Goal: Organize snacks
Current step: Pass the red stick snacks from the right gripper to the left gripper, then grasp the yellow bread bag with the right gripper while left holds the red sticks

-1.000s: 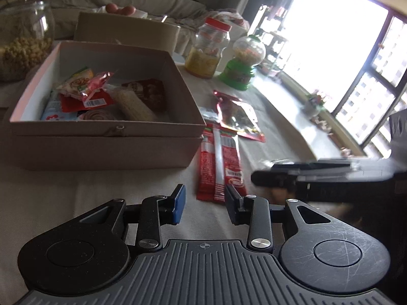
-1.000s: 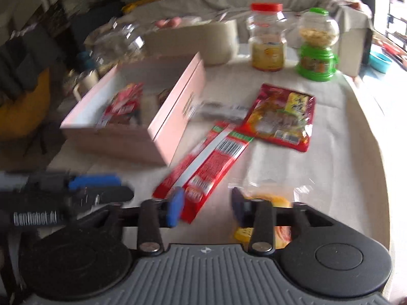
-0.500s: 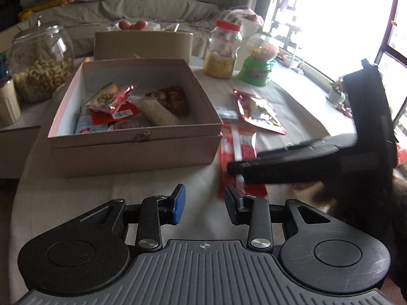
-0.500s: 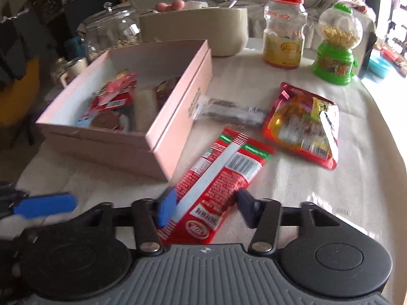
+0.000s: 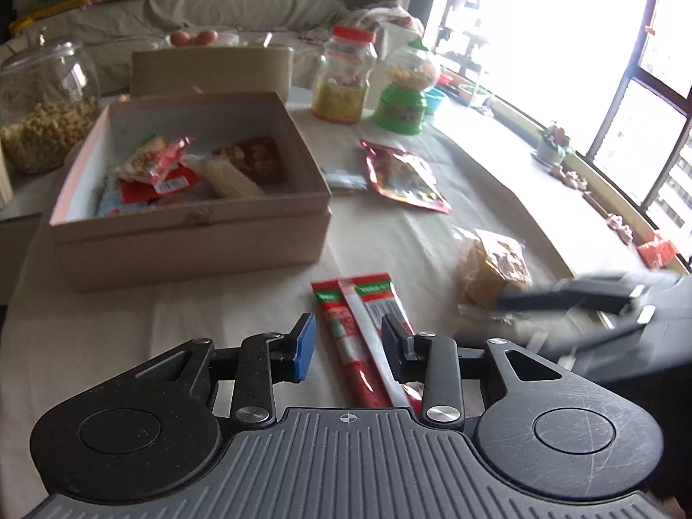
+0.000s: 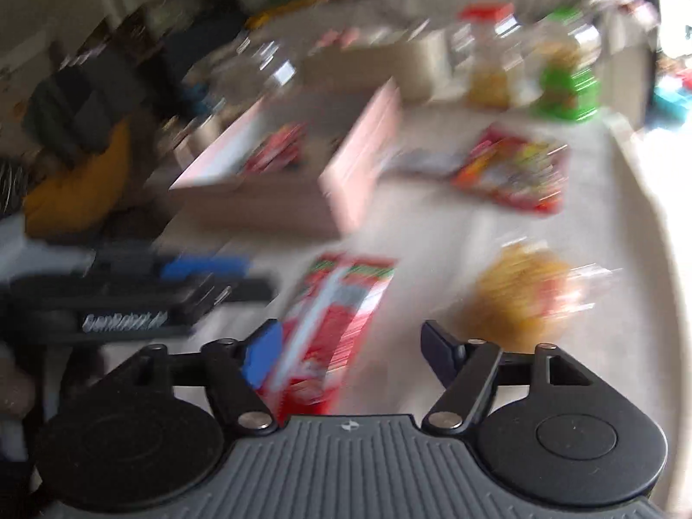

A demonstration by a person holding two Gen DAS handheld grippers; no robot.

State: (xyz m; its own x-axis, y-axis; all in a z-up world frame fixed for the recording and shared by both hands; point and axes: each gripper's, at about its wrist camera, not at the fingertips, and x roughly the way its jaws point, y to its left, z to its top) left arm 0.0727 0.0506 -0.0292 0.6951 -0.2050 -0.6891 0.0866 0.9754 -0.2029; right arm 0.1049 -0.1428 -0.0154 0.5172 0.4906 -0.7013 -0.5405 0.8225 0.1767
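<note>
Stick packet (image 5: 365,328) lies lengthwise between left tool's (image 5: 346,348) parted fingers.

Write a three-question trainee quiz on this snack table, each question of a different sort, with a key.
1. True or false: the pink box is open and already holds snack packets.
2. Multiple choice: the long red stick pack lies (A) inside the box, (B) on the tablecloth in front of the left gripper, (C) on top of the red-lidded jar.
3. Fill in: the clear bag of yellow snacks lies near the ____ gripper's fingers.

Key
1. True.
2. B.
3. Right. In the blurred right wrist view the right gripper has its jaws apart, just opened further, gripping nothing.
</note>
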